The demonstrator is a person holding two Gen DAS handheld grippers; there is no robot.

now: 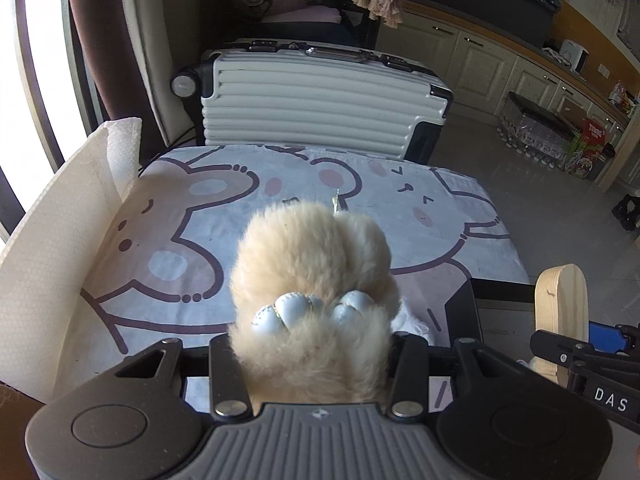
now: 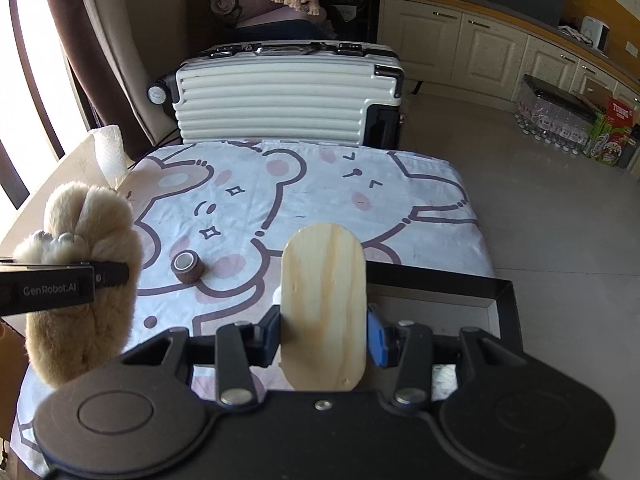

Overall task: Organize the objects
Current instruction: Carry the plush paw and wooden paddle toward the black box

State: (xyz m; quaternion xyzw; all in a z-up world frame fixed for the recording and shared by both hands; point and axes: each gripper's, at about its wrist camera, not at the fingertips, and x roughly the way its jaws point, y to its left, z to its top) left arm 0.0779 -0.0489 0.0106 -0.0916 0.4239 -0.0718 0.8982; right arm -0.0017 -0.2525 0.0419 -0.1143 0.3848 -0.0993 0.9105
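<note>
My left gripper is shut on a fluffy cream fur toy with white beads, held above the table. The toy also shows at the left of the right wrist view, clamped by the left gripper's fingers. My right gripper is shut on an oval wooden board, held upright above the table's right part; the board also shows in the left wrist view. A small brown tape roll lies on the cartoon-print cloth.
A black tray sits at the table's right edge, below the board. A paper towel roll stands at the left. A white ribbed suitcase stands behind the table. Cabinets and boxes line the far right wall.
</note>
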